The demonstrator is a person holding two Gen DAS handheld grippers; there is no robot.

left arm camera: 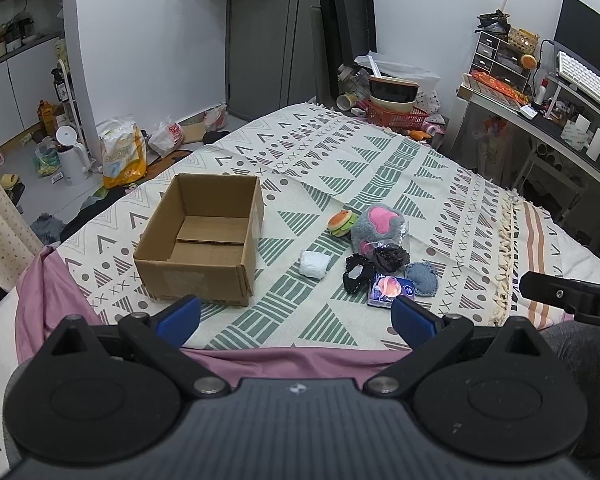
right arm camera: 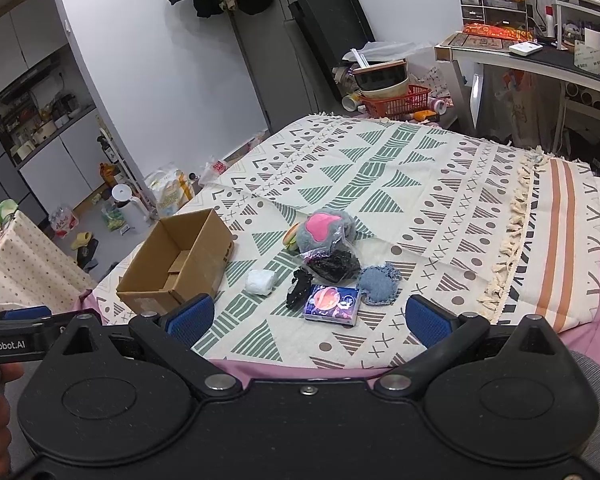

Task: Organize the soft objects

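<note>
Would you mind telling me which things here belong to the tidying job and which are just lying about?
For the job:
cardboard box, empty
burger plush
grey and pink plush
white bundle
black scrunchie
bagged black item
denim pouch
purple packet

Just lying about:
red basket with bowls
white kettle
keyboard
yellow bag

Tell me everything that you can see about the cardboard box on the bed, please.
The cardboard box is plain brown corrugated card, rectangular, with no lid or top flaps showing. It stands upright and open on the patterned blanket, left of the pile of soft things. It is empty: only its bottom flaps show inside, with one seam across. Clear tape seems to lie on the near wall and on the right side. Nothing touches it except the blanket; the white bundle lies apart, to its right.
</note>
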